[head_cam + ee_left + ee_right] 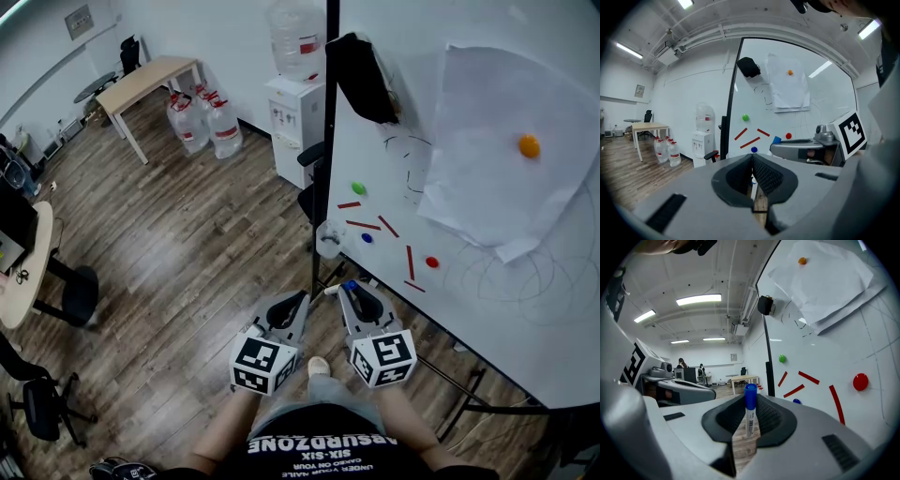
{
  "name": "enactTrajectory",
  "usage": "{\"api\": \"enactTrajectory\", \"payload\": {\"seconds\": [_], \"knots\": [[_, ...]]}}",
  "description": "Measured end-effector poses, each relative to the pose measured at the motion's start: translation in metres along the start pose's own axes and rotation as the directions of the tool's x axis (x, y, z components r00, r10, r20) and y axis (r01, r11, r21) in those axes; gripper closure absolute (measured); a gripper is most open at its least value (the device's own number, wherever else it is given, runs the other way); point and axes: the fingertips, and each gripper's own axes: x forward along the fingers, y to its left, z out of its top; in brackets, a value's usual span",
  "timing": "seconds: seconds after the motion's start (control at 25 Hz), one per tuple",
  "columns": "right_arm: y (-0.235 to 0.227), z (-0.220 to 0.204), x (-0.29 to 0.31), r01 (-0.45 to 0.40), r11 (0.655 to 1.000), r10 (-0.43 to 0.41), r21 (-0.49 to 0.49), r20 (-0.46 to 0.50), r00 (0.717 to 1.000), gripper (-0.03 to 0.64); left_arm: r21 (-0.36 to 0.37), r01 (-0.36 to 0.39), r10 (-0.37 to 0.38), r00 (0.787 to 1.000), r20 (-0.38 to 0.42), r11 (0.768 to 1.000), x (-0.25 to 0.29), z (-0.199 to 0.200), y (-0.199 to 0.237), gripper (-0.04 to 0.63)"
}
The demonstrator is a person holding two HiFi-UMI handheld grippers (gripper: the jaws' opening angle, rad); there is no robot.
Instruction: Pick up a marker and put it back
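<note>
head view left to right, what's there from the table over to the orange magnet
light wooden table → white water dispenser → green round magnet → red round magnet → orange round magnet

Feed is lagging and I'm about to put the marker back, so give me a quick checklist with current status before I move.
1. Marker gripped: ok. The right gripper has its jaws closed on the marker, which stands upright between them.
2. Cap on: ok. The blue cap is seated on the top end.
3. Left gripper out of the way: ok. Its jaws are together with nothing between them, and it sits beside the right one with a gap.
4. Drop spot: cannot tell. A clear cup sits by the whiteboard frame, but its inside is not visible.
5. Marker clear of the whiteboard: cannot tell from these views.
</note>
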Motion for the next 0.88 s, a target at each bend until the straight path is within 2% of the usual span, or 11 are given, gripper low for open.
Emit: {"api": "enactTrajectory", "payload": {"seconds": [0.56, 0.88], "knots": [[-0.005, 0.050, -0.004, -0.009, 1.000, 0.009, 0.004, 0.109, 0.994, 0.554, -0.004, -0.008, 0.008, 1.000, -0.001, 1.000, 0.005, 0.002, 0.011, 0.587], [-0.010, 0.061, 0.002, -0.018, 1.000, 0.018, -0.005, 0.134, 0.991, 0.554, -0.013, -0.018, 0.018, 1.000, -0.004, 1.000, 0.010, 0.002, 0.017, 0.586]]}}
